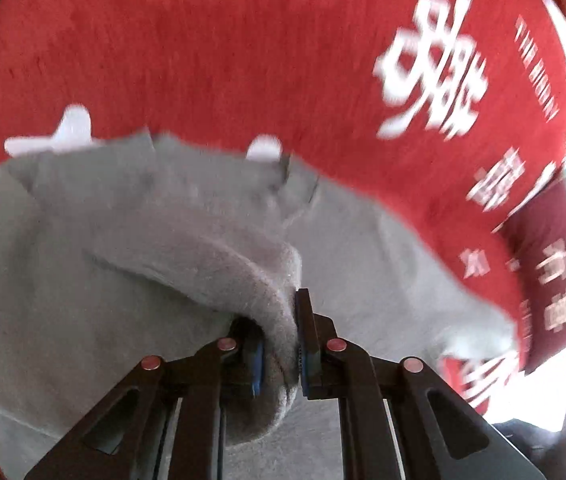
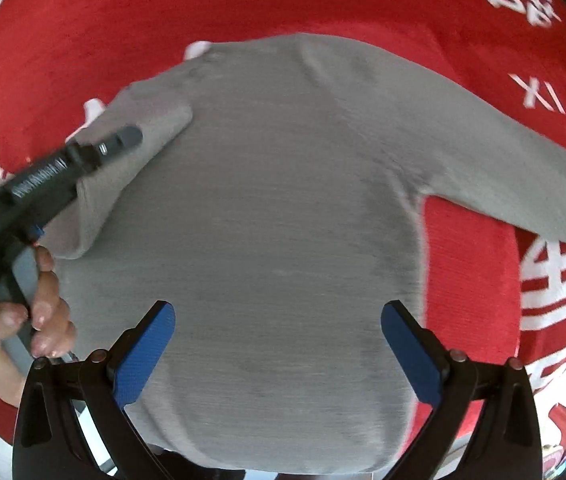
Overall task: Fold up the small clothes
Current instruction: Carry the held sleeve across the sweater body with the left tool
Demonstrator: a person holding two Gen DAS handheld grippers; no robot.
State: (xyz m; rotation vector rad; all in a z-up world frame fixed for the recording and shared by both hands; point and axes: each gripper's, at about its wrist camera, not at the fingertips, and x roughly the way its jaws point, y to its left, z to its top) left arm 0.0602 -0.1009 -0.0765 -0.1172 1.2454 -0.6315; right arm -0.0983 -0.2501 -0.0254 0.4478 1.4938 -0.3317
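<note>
A small grey knit sweater (image 2: 283,220) lies flat on a red cloth (image 2: 123,20) with white characters. My left gripper (image 1: 279,344) is shut on the sweater's left sleeve (image 1: 211,256), which is lifted and folded over the body. In the right wrist view the left gripper (image 2: 123,140) shows at the left, with the sleeve (image 2: 123,176) beneath it. My right gripper (image 2: 279,344) is open and empty, its blue pads (image 2: 143,356) above the sweater's lower body. The right sleeve (image 2: 503,160) stretches out to the right.
The red cloth (image 1: 243,48) covers the surface all round the sweater. Its edge hangs down at the right (image 1: 543,280). A person's hand (image 2: 47,316) holds the left gripper at the left edge.
</note>
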